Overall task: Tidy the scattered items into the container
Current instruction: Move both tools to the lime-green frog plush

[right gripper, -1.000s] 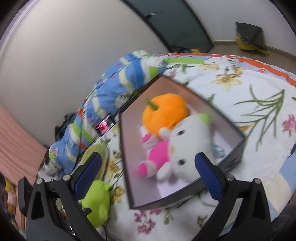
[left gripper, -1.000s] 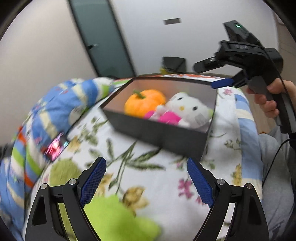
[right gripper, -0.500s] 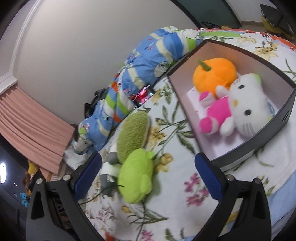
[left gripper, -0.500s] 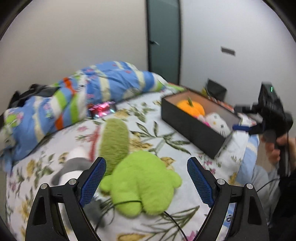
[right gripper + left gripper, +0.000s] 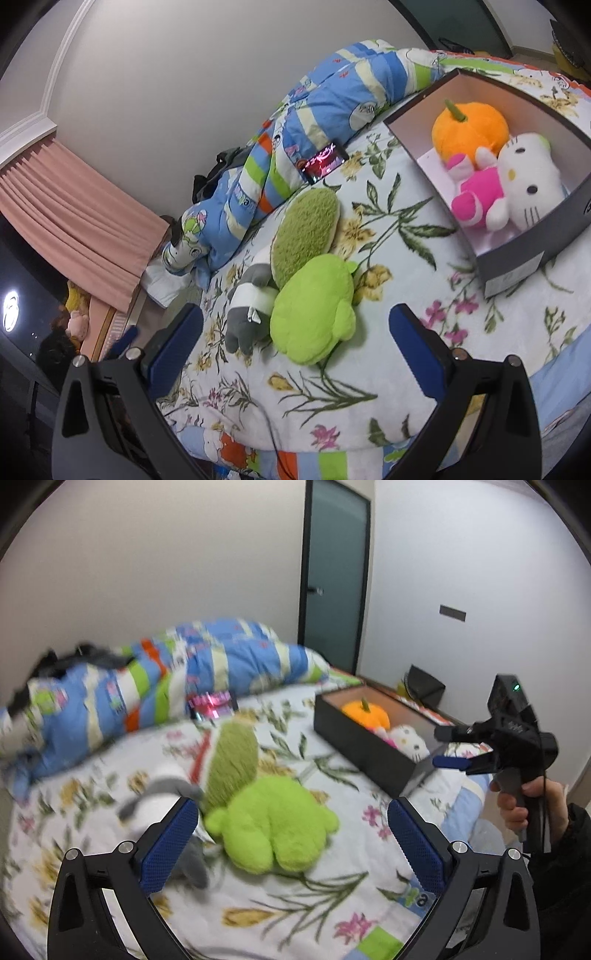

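Both grippers empty, jaws wide apart: left gripper point(image 5: 290, 843) and right gripper point(image 5: 295, 350) hover above the bright green plush point(image 5: 314, 306). It lies on the floral bedspread point(image 5: 406, 236), touching the olive plush point(image 5: 306, 232) and grey plush point(image 5: 247, 314). Black box point(image 5: 517, 262) nearby holds the pumpkin plush point(image 5: 469, 125) and white cat plush point(image 5: 524, 177).

The bright green plush toy point(image 5: 314, 314) looks fuzzy, the dark box point(image 5: 517, 264) matt card, the floral bedsheet point(image 5: 406, 332) soft printed cloth.

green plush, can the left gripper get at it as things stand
Probably yes. The left gripper is open and the green plush lies on the bedspread between and just beyond its fingers, top uncovered. Only the darker green cushion and grey toy crowd its far side.
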`<state>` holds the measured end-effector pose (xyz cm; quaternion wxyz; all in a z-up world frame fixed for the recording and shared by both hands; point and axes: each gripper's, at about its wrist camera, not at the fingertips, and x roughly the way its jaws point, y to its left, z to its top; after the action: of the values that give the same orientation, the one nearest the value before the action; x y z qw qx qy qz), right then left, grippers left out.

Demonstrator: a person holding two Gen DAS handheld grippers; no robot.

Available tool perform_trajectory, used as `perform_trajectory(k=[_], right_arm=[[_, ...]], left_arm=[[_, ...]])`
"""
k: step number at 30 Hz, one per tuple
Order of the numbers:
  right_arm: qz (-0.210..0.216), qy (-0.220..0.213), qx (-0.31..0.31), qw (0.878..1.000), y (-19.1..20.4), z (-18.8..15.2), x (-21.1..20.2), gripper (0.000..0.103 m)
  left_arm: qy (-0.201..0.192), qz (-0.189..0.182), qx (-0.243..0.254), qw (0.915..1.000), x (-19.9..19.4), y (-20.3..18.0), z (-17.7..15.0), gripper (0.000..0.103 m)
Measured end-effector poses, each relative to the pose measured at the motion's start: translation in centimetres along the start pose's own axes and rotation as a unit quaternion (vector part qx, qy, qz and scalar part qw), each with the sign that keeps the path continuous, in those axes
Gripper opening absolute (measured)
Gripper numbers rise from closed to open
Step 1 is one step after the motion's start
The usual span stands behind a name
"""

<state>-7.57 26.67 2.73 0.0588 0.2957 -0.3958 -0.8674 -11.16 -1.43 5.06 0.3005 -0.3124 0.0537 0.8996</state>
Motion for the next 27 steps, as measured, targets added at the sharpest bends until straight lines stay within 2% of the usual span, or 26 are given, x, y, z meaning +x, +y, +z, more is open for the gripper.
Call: perform_trajectory(k=[4,7,8,10,12,13,14,18,20,27], right_arm=[[-0.006,0.017,0.009,1.000,-0.8,-0.3,1.4,0.102],[-0.004,0.038,0.026,0.999,-1.7,-0.6,3.1,0.102],[-0.003,0.045,0.032,0.998,-1.9,-0.7,3.8,0.102],[0.000,0.059,0.041,0.997,-2.4,-0.9,5.0,0.102],[0.002,0.074,0.050,0.996,-2.9,-1.0,6.3,0.102],[0.001,0.081,0.054,0.995,-3.1,-1.1,7.1,0.102],[0.001,0.087,0.056,0.995,-3.3,-1.3,7.7,0.102],[-0.002,0.104,0.059,0.993,-4.1,-1.6,9.6,0.102],[0.000,0.111,0.067,0.992,-4.6,-1.7,10.5,0.102],[0.019,0.139,0.087,0.986,-5.4,-1.5,14.0,0.102]], left_arm=[[0.041,-0.012,-0.040,0.9983,4.0,0.8,-1.7,0.102],[0.087,-0.041,-0.112,0.9890,6.9,2.2,-3.2,0.102],[0.109,-0.061,-0.157,0.9796,8.1,3.1,-3.8,0.102],[0.147,-0.102,-0.257,0.9497,10.5,5.1,-5.1,0.102],[0.172,-0.129,-0.341,0.9152,12.4,6.7,-6.7,0.102],[0.179,-0.135,-0.367,0.9029,13.1,7.2,-7.3,0.102],[0.183,-0.136,-0.382,0.8958,13.7,7.6,-7.8,0.102],[0.186,-0.131,-0.380,0.8966,15.0,7.5,-8.1,0.102],[0.188,-0.135,-0.390,0.8914,15.6,7.7,-8.2,0.102],[0.165,-0.108,-0.431,0.8805,16.5,9.6,-8.3,0.102]])
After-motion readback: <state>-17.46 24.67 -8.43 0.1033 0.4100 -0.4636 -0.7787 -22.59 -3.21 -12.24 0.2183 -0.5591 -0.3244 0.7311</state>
